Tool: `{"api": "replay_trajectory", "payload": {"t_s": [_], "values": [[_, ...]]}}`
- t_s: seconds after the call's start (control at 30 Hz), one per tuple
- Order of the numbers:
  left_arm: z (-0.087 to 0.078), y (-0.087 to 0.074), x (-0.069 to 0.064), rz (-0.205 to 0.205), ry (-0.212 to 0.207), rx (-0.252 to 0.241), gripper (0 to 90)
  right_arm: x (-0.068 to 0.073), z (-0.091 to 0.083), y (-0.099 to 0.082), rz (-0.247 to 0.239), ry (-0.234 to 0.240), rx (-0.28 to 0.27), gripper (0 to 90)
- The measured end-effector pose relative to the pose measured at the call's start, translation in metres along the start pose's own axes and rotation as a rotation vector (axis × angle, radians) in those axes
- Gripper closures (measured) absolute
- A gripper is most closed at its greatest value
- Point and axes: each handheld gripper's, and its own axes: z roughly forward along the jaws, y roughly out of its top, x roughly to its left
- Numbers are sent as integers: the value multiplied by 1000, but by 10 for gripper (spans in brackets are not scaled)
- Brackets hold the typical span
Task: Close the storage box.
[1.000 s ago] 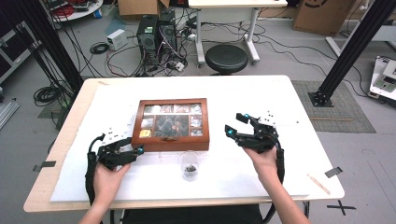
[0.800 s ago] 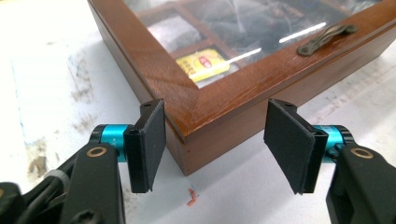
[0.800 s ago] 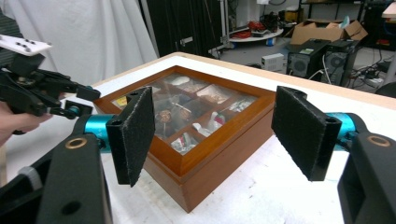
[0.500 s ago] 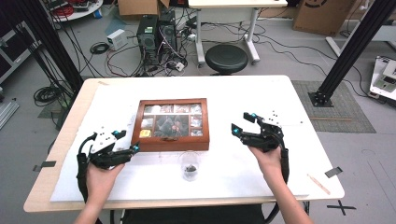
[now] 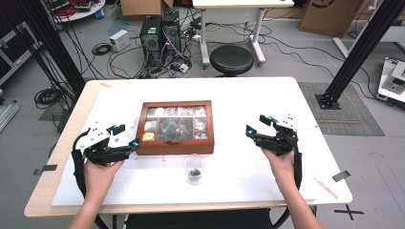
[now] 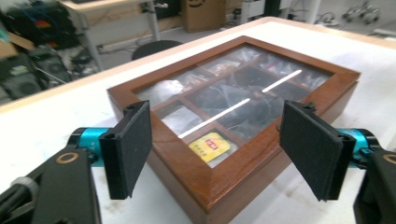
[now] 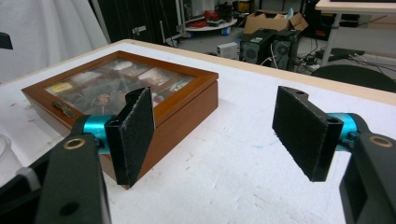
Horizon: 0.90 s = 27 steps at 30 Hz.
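— Count on the bench (image 5: 267,95)?

— One wooden box (image 5: 175,145), lid closed, at centre; one small glass cup (image 5: 193,169) just in front of it.

— Grippers?

— Two. My left gripper (image 5: 126,136) sits beside the box's left corner, jaws just opened wide, nothing clamped. My right gripper (image 5: 258,125) hovers well right, wide open, empty.

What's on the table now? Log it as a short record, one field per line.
box: wooden box, glass lid shut, mid-table
cup: clear cup just in front of the box, something dark inside
left tool: left tool open, its jaws have just been opening, aimed at the box's left corner, nothing between them
right tool: right tool open, empty, right of the box
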Motion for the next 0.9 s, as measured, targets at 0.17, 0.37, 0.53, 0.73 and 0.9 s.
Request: {"api": "replay_trajectory", "payload": {"t_s": [0.17,0.37,0.53,0.73,0.9], "values": [[0,1,-1,11,4,-5,243,-4,0,-1,10,-3,7,288],[-2,2,2,4,19,-8,232,-4,3,-2,14,-18,18,269],[-3,1,4,-5,24,-5,232,-5,5,-3,24,-16,30,251],[-3,1,3,0,17,0,232,-6,6,-3,44,-10,31,223],[-4,1,3,0,21,-4,232,-10,8,-4,68,0,32,210]]}}
